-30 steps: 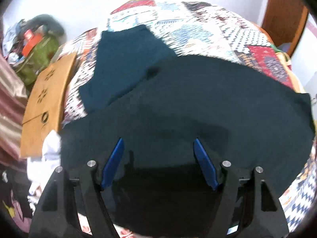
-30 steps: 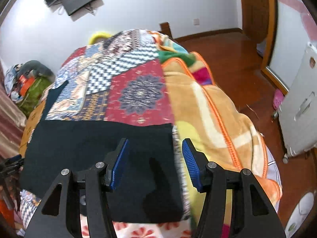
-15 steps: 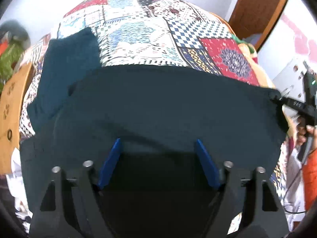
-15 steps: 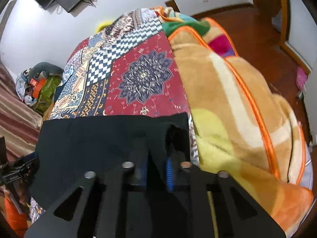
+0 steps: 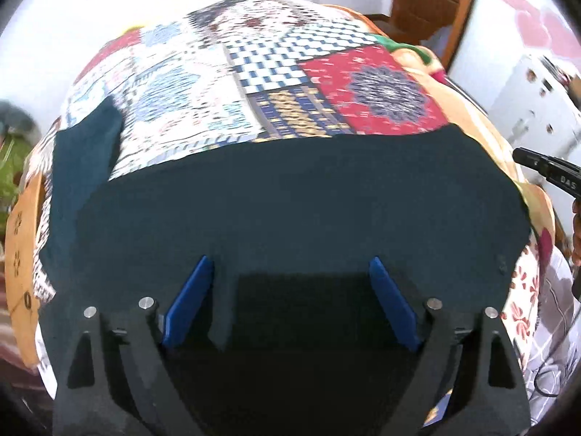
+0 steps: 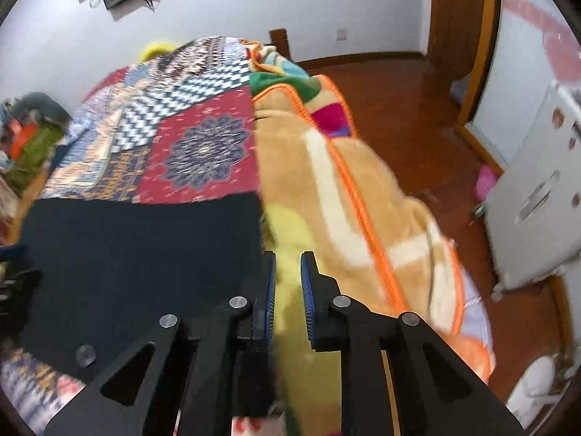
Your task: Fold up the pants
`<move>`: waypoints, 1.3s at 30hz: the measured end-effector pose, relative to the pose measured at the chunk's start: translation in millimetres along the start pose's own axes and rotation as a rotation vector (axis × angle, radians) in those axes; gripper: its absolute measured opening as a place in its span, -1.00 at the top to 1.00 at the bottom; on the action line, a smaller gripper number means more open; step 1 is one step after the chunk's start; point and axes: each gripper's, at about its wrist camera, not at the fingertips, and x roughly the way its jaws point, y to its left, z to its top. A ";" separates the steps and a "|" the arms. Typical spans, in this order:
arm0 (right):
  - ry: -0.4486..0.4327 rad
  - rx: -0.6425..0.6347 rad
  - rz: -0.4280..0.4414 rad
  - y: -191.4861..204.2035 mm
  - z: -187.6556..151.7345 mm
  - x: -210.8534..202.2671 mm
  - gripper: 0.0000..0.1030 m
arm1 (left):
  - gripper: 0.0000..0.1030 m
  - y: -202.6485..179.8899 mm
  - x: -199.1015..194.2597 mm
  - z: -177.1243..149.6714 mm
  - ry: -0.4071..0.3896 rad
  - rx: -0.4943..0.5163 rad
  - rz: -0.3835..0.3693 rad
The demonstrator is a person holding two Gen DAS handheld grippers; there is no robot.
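Observation:
Dark teal-black pants (image 5: 290, 200) lie spread across the near part of a patchwork-covered bed, one leg (image 5: 80, 160) running up the left side. My left gripper (image 5: 290, 283) is open, its blue pads wide apart just above the near edge of the pants. In the right wrist view the pants (image 6: 138, 247) fill the left. My right gripper (image 6: 288, 279) sits at their right edge with a narrow gap between the pads and nothing held; yellow blanket shows through the gap. The right gripper also shows in the left wrist view (image 5: 544, 172).
A patchwork quilt (image 5: 276, 72) covers the bed. An orange-trimmed tan blanket (image 6: 363, 189) hangs off its right side. A wooden board (image 5: 21, 225) and clutter lie left. A white cabinet (image 6: 537, 196) and a wooden door (image 6: 461, 18) stand right over the wood floor.
The right gripper, shut on the pants' right edge half a second ago, has parted slightly and the cloth is out of it. The left view has swung right over the pants.

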 end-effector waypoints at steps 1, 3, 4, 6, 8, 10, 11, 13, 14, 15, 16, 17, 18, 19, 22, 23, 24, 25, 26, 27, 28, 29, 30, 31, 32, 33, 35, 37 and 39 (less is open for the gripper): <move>0.002 0.001 0.021 2.4 -3.0 -4.1 0.51 | -0.71 -7.6 1.6 1.4 0.004 0.014 -0.007; 0.016 -0.006 0.060 12.5 -11.7 -8.7 0.21 | -0.71 -23.5 5.3 4.6 0.010 0.050 0.005; 0.023 -0.010 0.073 17.0 -17.8 -9.5 0.08 | -0.71 -32.6 7.6 6.3 0.014 0.072 0.008; 0.043 -0.014 0.093 29.5 -33.6 -4.7 0.06 | -0.72 -46.5 11.1 8.6 0.021 0.098 0.017; 0.087 -0.014 0.098 40.0 -50.3 6.4 0.06 | -0.72 -59.9 14.4 10.3 0.029 0.125 0.019; 0.072 -0.028 0.064 45.3 -61.6 6.9 0.06 | -0.72 -70.8 18.3 11.9 0.038 0.157 0.030; 0.065 -0.038 0.052 47.3 -64.0 2.1 0.06 | -0.72 -74.9 18.9 12.1 0.040 0.170 0.033; 0.068 -0.031 0.049 47.0 -63.9 -5.9 0.06 | -0.72 -83.9 21.7 14.0 0.050 0.186 0.029; 0.063 -0.013 0.066 44.6 -64.4 -12.0 0.06 | -0.71 -87.6 23.6 14.9 0.055 0.189 0.025; 0.053 0.013 0.086 41.3 -65.1 -18.5 0.06 | -0.71 -91.6 26.0 16.3 0.067 0.189 0.011; 0.046 0.034 0.097 38.5 -66.7 -22.9 0.06 | -0.71 -94.7 27.8 17.9 0.075 0.186 -0.003; 0.035 0.063 0.104 34.9 -69.6 -28.9 0.06 | -0.72 -97.9 29.4 19.1 0.082 0.183 -0.021; 0.028 0.081 0.109 33.2 -72.1 -32.6 0.06 | -0.72 -101.3 30.6 20.0 0.088 0.185 -0.025; 0.026 0.100 0.116 31.5 -74.0 -34.3 0.06 | -0.72 -104.4 31.1 21.1 0.090 0.190 -0.021; 0.034 0.152 0.138 27.6 -83.2 -33.9 0.05 | -0.71 -108.9 23.1 20.3 0.070 0.198 -0.028; 0.041 0.169 0.143 27.1 -86.2 -31.9 0.05 | -0.71 -106.2 16.3 19.8 0.049 0.189 -0.028; 0.049 0.185 0.153 27.2 -88.8 -29.2 0.05 | -0.71 -101.4 8.0 19.4 0.024 0.173 -0.021; 0.059 0.197 0.164 26.7 -91.4 -26.7 0.06 | -0.71 -97.0 2.9 19.8 0.006 0.162 -0.017; 0.074 0.216 0.176 27.1 -92.9 -21.4 0.06 | -0.71 -88.6 -7.6 19.0 -0.023 0.143 -0.009; 0.083 0.232 0.180 26.5 -94.3 -18.2 0.06 | -0.71 -82.1 -14.2 18.3 -0.041 0.129 -0.002; 0.089 0.248 0.185 25.2 -95.8 -16.2 0.05 | -0.71 -72.7 -23.5 16.7 -0.062 0.111 0.010; 0.088 0.262 0.192 24.8 -95.4 -12.9 0.06 | -0.71 -65.0 -31.2 14.7 -0.081 0.098 0.020; 0.082 0.274 0.201 24.8 -93.6 -10.4 0.06 | -0.71 -56.0 -39.8 10.9 -0.102 0.085 0.028; 0.077 0.283 0.211 24.8 -91.5 -8.3 0.06 | -0.71 -49.3 -45.6 8.6 -0.112 0.076 0.032; 0.073 0.296 0.227 25.2 -87.8 -5.6 0.06 | -0.71 -42.6 -51.3 5.4 -0.117 0.067 0.036; 0.074 0.303 0.233 25.6 -85.4 -3.4 0.00 | -0.71 -34.9 -56.3 1.0 -0.118 0.057 0.036; 0.065 0.317 0.239 26.7 -78.4 1.7 0.00 | -0.71 -24.0 -61.0 -6.6 -0.130 0.035 0.043; 0.048 0.343 0.234 24.5 -73.4 6.2 0.00 | -0.71 -16.6 -63.3 -13.9 -0.135 0.016 0.050; 0.034 0.376 0.244 21.3 -69.0 9.4 0.05 | -0.71 -9.9 -62.5 -19.5 -0.133 -0.005 0.048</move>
